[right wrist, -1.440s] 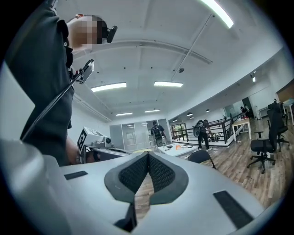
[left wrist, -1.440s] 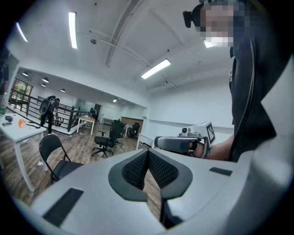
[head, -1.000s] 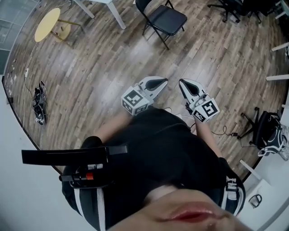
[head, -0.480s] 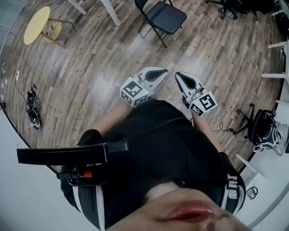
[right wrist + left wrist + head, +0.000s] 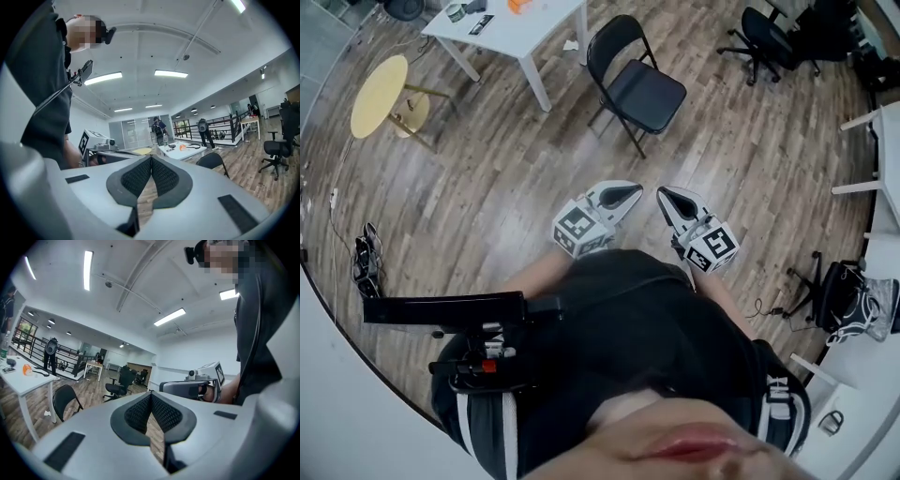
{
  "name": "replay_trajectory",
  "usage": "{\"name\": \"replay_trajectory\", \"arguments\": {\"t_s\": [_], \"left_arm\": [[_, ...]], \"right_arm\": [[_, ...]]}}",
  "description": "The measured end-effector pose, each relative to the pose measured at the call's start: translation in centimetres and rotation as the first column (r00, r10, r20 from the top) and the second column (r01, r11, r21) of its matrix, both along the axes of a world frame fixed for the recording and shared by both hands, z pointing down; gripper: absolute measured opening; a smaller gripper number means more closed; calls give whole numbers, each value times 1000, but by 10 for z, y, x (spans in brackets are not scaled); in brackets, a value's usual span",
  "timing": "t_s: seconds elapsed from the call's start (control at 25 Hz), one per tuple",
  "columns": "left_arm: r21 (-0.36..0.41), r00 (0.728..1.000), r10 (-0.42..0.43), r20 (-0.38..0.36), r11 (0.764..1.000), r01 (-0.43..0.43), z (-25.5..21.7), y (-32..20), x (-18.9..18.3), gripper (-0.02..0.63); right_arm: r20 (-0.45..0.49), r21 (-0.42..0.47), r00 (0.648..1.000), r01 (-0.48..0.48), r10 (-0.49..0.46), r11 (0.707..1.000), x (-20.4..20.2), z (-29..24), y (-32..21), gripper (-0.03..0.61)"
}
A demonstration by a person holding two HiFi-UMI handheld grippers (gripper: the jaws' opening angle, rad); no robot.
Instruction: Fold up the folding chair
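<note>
Folding chair [image 5: 642, 89], head view: open on the floor off the white counter's [image 5: 534, 28] corner, well ahead of left tongs [image 5: 634, 191] and right tongs [image 5: 664, 195]. Left gripper view — clenched, empty. Right gripper view — likewise; I'd open both before taking seat and backrest.

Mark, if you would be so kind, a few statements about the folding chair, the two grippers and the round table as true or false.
1. The folding chair stands unfolded on the wooden floor. True.
2. The left gripper is clamped on the chair's backrest. False: its jaws are together on nothing, well short of the chair.
3. The right gripper has its jaws together with nothing between them. True.
4. The round table has a red top. False: its top is yellow.
</note>
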State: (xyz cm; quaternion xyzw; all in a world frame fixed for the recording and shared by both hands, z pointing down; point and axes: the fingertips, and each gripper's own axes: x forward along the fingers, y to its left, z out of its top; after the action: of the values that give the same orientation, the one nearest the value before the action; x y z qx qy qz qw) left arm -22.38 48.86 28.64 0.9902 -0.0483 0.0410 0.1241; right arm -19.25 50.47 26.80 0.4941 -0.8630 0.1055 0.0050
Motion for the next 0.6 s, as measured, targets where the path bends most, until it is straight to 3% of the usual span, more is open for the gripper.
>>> {"name": "replay_trajectory", "arguments": {"t_s": [0.32, 0.6], "left_arm": [[-15, 1000, -11, 0, 1000, 11, 3, -40, 16, 5], [18, 998, -64, 4, 998, 64, -2, -80, 69, 5]], "right_arm": [[12, 15, 1000, -16, 16, 1000, 16, 5, -39, 12], [32, 66, 999, 10, -12, 998, 75, 6, -77, 12]]}}
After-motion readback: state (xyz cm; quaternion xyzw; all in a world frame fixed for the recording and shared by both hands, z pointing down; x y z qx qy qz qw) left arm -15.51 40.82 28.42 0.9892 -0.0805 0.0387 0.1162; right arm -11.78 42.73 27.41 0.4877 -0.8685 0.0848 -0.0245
